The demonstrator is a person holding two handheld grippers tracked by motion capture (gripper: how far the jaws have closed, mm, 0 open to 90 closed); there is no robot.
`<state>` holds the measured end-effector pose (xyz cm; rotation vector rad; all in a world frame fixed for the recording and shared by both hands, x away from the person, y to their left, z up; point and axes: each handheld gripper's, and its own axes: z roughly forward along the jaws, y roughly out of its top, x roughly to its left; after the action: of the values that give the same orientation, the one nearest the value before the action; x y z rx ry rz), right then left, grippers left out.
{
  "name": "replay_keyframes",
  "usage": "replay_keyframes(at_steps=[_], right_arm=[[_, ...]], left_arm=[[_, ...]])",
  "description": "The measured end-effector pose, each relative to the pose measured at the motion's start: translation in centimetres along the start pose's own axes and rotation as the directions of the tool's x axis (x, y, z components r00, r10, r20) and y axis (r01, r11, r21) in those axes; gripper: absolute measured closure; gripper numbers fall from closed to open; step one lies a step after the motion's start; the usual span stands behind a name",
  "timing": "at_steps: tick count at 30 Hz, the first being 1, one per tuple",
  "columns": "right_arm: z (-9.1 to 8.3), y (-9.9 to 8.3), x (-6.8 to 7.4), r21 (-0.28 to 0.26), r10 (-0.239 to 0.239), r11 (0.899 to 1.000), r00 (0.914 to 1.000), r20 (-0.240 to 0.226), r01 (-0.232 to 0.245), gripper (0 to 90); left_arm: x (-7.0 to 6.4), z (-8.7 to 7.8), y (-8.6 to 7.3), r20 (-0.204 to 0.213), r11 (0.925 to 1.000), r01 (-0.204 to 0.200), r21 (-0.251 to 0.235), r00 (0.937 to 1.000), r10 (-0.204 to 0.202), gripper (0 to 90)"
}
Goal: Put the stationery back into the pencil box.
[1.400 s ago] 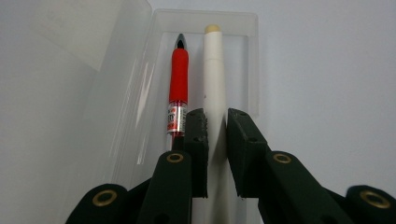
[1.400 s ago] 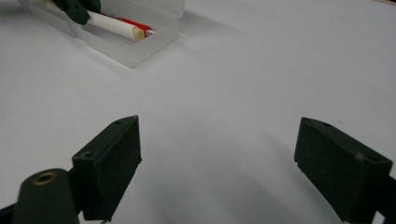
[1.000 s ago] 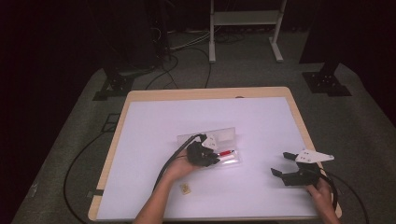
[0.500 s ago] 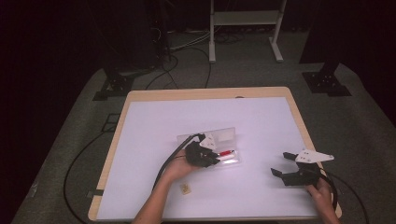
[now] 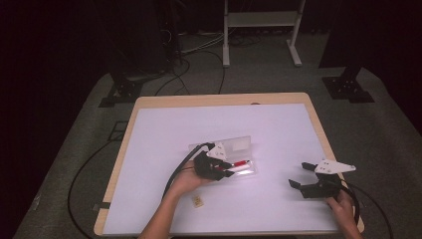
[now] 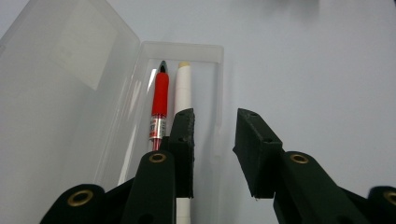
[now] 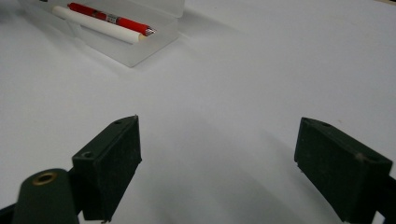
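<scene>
The clear plastic pencil case lies open near the middle of the white bench, its hinged lid folded back flat on the far side so the shallow tray is free to reach into from above. Two writing tools lie side by side along the tray: a red pen with a silver band next to the lid hinge, and a white stick-shaped pen or eraser holder touching it on the other side. Lying lengthwise, they fit the narrow tray and cannot roll away.

The left hand-held gripper hangs over the tray's near end, released, with its jaws parted by a moderate gap. One jaw sits over the white stick, possibly brushing it; the other stands over or just outside the tray's wall. Nothing is between the pads. Whether it is about to close on the white stick or has just let it go cannot be read from this moment; my judgement is that the work concerns what goes in or out of this case.

The right hand-held gripper waits well apart, at the right near corner of the bench, jaws spread wide and empty, pointing towards the case and probably kept clear of the left hand's working room.

A small tan tag-like object lies near the left forearm, untouched.
</scene>
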<state>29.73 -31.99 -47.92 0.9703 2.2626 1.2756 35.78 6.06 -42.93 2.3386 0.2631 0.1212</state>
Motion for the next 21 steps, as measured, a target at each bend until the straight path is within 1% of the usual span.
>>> replay_keyframes(at_steps=[2,6,10,14,16,19,21], right_arm=[[0.0,0.0,0.0,0.001,0.001,1.0,1.0,0.001,-0.001,13.8],[0.0,0.0,0.0,0.002,0.001,1.0,1.0,0.003,-0.001,13.8],[0.0,0.0,0.0,0.003,0.001,1.0,1.0,0.003,-0.001,13.8],[0.0,0.0,-0.1,0.002,0.004,1.0,1.0,0.003,-0.004,13.8],[0.0,0.0,-0.1,0.002,0.004,1.0,1.0,0.004,-0.004,13.8],[0.0,0.0,-0.1,0.002,0.005,1.0,1.0,0.005,-0.005,13.8],[0.0,0.0,-0.1,0.001,0.007,1.0,1.0,0.005,-0.007,13.8]], left_arm=[[-0.1,-0.2,0.0,-0.001,0.9999,-0.013,0.01,0.9999,0.013,66.1],[-0.5,-0.7,0.0,-0.005,0.9998,-0.019,0.002,0.9998,0.019,63.9],[-0.9,-1.2,-0.2,-0.01,0.9999,-0.01,-0.011,0.9999,0.009,61.7],[-1.3,-1.6,-0.5,-0.01,1.0,-0.005,-0.007,0.9999,0.005,59.1],[-1.4,-1.8,-0.7,-0.015,0.9999,-0.012,0.0,0.9998,0.012,58.7],[-1.7,-2.2,-0.9,-0.018,0.9999,-0.002,-0.014,0.9998,0.002,57.8],[-1.9,-2.6,-1.0,-0.036,0.9999,-0.011,-0.012,0.9993,0.011,56.4]])
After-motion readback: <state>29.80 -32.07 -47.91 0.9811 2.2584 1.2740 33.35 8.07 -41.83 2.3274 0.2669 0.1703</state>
